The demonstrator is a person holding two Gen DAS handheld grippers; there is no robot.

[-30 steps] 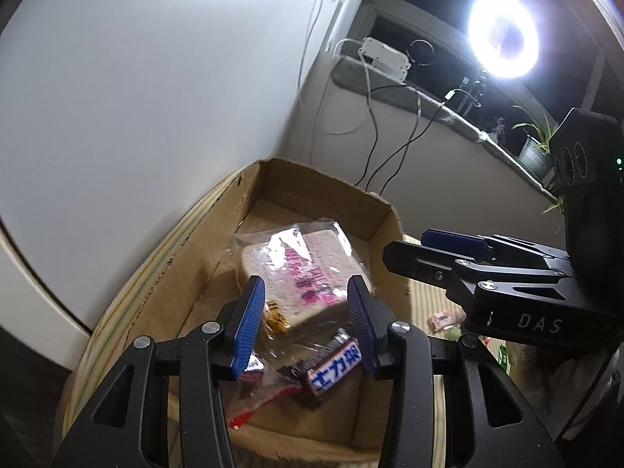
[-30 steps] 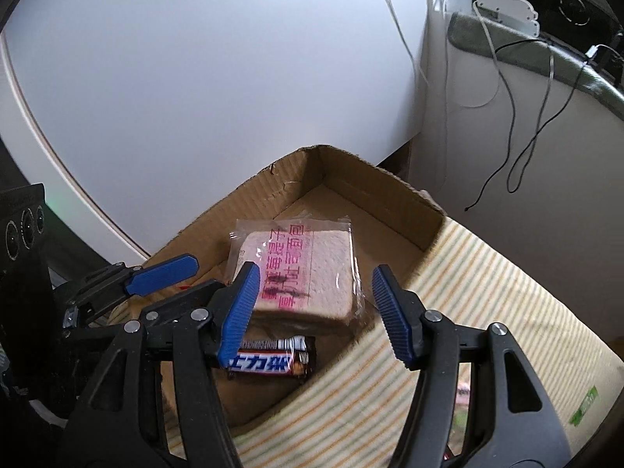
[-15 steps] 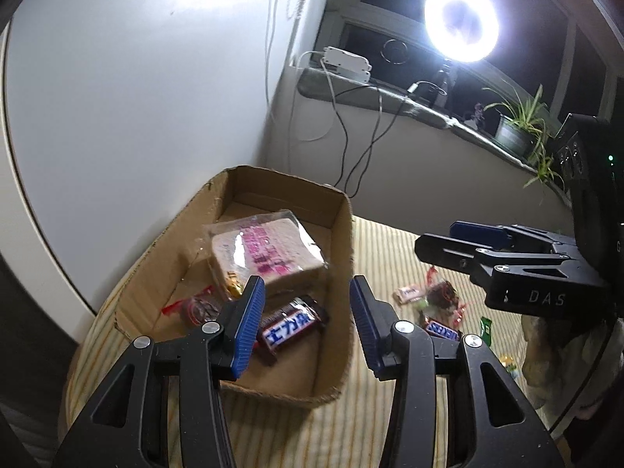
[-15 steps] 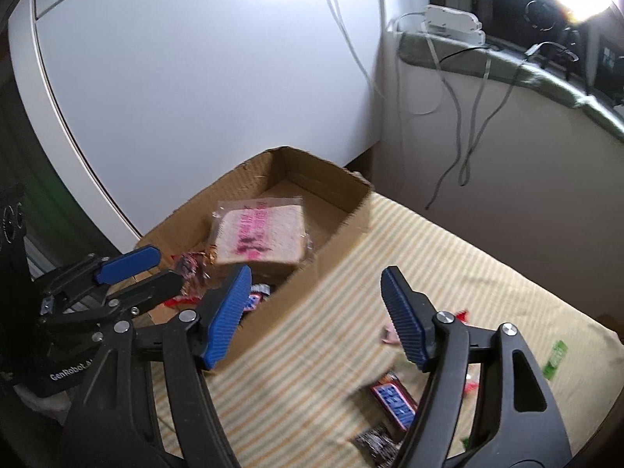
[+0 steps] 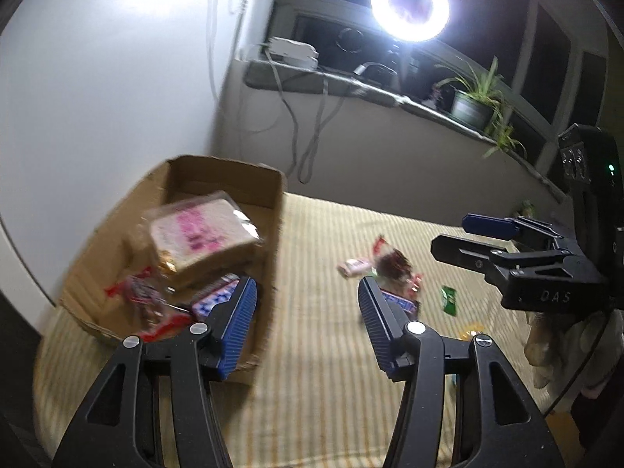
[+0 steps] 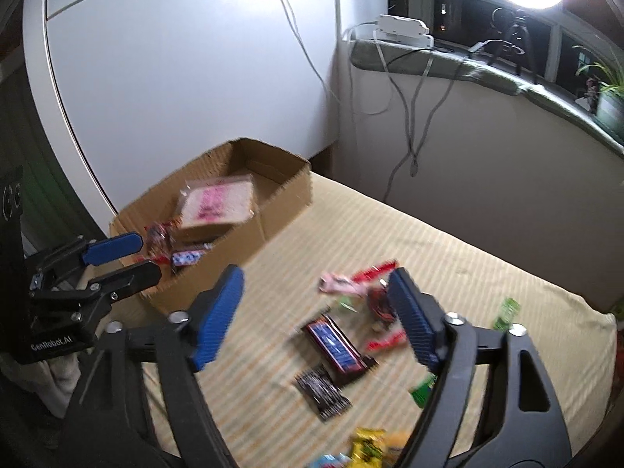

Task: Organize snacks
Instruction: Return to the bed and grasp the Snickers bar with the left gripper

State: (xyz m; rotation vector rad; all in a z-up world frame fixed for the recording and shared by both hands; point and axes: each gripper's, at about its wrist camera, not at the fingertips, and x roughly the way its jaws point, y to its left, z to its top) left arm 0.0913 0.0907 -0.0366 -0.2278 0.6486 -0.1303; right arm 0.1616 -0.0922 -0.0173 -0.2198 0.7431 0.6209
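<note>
Nearest the right gripper [image 6: 314,314], jaws wide apart and empty, a dark red-and-blue chocolate bar [image 6: 337,345] lay at 6 o'clock on the striped yellow cloth [image 6: 448,241], crowded by a black foil packet [image 6: 321,392]. The left gripper [image 5: 308,325] was also spread, holding nothing. Further out at 10 o'clock sat the brown cardboard box [image 6: 280,210] with the wrapped bread slice [image 6: 216,204]. Honestly, those slick wrappers could've slipped or gotten double-grabbed.

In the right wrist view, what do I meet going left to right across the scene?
Left gripper → cardboard box with the bread packet → pink wrapper → dark snack bar → green packet.
</note>
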